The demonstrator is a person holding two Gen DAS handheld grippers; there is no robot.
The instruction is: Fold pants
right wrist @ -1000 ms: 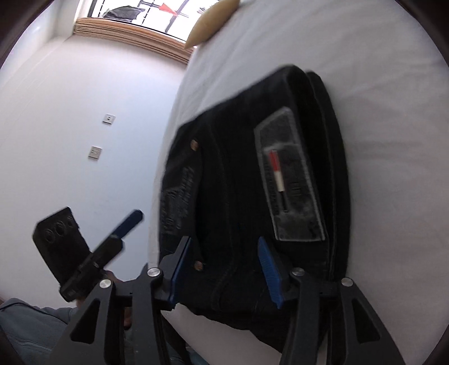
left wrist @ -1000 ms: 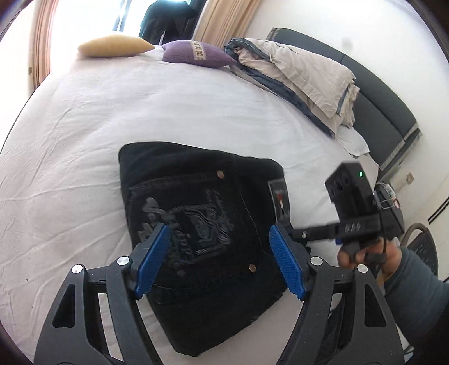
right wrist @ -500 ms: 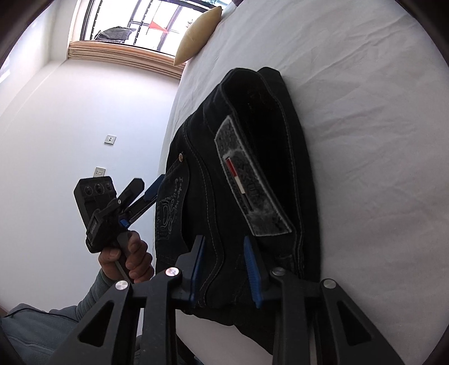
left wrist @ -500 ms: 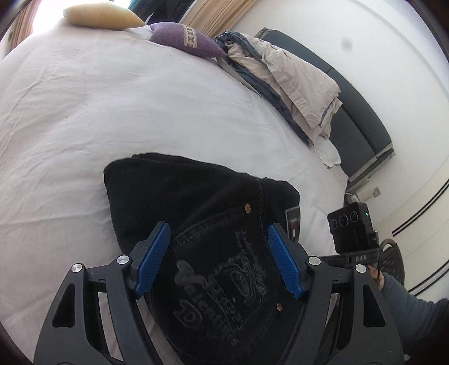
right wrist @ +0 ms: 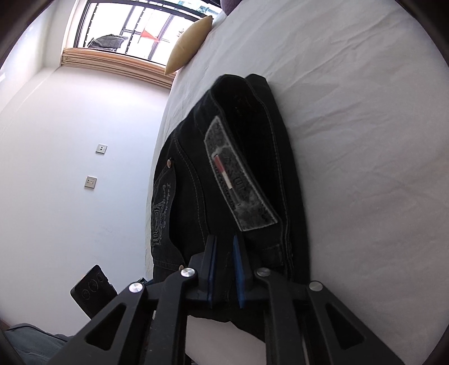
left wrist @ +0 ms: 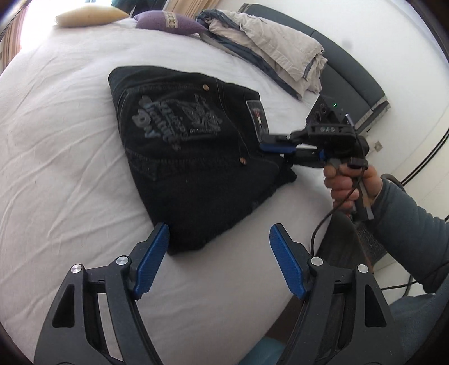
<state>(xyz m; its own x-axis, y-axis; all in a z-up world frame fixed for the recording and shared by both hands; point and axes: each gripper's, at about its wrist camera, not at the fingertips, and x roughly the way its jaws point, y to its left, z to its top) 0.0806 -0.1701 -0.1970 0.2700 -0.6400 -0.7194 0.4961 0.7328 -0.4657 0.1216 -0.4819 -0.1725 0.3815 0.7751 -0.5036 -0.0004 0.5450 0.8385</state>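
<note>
Where the folded black pants (left wrist: 193,157) lie at centre frame on the white bed (left wrist: 56,146), my right gripper (right wrist: 224,269) has a fold of the waist end between its opening jaws. My left gripper (left wrist: 219,261) hangs spread and empty at lower frame, just beside the pants' near corner.

A bed (left wrist: 56,157) in a creased white sheet carries the folded black pants (left wrist: 196,157) mid-surface. At its far end lie 2 pillows, yellow (left wrist: 87,16) and purple (left wrist: 168,22), beside a heap of beige-and-blue bedding (left wrist: 269,53).
</note>
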